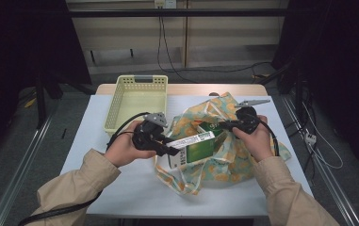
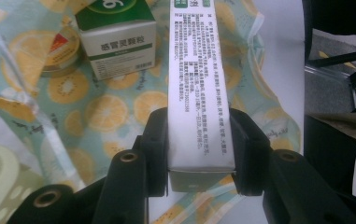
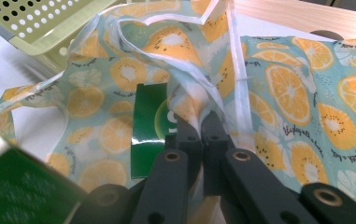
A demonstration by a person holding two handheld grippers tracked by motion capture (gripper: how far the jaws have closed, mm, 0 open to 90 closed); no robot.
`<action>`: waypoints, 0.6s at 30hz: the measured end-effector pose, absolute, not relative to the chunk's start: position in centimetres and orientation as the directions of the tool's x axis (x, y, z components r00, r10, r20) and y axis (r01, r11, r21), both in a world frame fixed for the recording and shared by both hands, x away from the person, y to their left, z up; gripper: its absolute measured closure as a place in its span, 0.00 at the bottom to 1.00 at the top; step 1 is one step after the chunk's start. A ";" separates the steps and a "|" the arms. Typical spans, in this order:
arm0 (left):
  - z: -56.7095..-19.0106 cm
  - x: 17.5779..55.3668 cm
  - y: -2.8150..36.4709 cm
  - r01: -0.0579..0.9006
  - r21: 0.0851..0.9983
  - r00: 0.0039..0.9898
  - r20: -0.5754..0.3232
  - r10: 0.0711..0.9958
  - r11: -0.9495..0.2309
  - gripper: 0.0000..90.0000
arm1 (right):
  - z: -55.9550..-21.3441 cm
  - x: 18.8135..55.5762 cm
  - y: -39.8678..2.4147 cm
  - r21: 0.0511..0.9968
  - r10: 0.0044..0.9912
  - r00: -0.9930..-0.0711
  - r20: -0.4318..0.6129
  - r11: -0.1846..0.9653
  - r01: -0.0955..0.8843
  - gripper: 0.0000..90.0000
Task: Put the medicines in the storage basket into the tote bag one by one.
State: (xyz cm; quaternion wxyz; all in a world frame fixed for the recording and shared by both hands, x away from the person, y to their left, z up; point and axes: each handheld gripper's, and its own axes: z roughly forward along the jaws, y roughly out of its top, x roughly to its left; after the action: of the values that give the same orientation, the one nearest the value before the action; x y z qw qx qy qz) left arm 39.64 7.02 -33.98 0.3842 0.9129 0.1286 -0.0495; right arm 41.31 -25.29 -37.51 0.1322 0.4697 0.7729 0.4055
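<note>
High view: a white-topped table carries a pale yellow perforated plastic basket at far left and a light blue fabric bag printed with orange slices at centre right. The left gripper, held in the person's left hand, grasps a long white and green cardboard medicine box by its near end; the box lies over the bag's left part, just right of the basket. The right gripper, in the right hand, is clenched on the bag's fabric at the bag's far side.

Left gripper view: the two black jaws press on both sides of the long box, whose printed white face runs away from the camera. Beyond it, on the bag, stand a second, smaller green and white carton and, to its left, a round gold-rimmed tin, touching or just beside each other.

Right gripper view: the right gripper has its jaws closed together on a bunched fold of the bag. A green carton face shows just left of the jaws; the basket lies at far left.
</note>
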 end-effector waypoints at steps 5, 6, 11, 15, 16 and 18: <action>-34.6 39.4 6.3 0.259 0.665 0.966 -0.175 0.191 -0.701 0.70 | -37.5 41.2 -25.1 0.753 0.830 -0.529 0.179 0.231 0.616 0.99; -34.8 39.4 6.1 0.254 0.677 0.967 -0.190 0.169 -0.691 0.70 | -37.5 41.2 -25.1 0.753 0.829 -0.530 0.178 0.232 0.616 0.99; -35.1 39.1 5.5 0.253 0.656 0.968 -0.175 0.182 -0.711 0.70 | -37.4 41.2 -25.0 0.756 0.829 -0.532 0.175 0.232 0.612 0.99; -35.4 39.1 4.9 0.245 0.653 0.969 -0.176 0.171 -0.717 0.70 | -37.4 41.1 -25.0 0.757 0.828 -0.533 0.174 0.233 0.610 0.99; -35.6 39.1 4.7 0.254 0.659 0.967 -0.192 0.168 -0.708 0.70 | -37.3 41.1 -25.0 0.758 0.828 -0.533 0.173 0.234 0.609 0.99; -35.7 39.2 4.4 0.245 0.650 0.969 -0.174 0.173 -0.719 0.70 | -37.3 41.1 -25.0 0.760 0.828 -0.533 0.173 0.232 0.607 0.99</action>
State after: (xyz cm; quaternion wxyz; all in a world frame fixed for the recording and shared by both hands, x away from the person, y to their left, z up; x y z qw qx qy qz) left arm 39.21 4.39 -35.72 0.3572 0.9258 0.1129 -0.0506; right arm 41.06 -25.01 -37.26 0.1344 0.4641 0.7734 0.4104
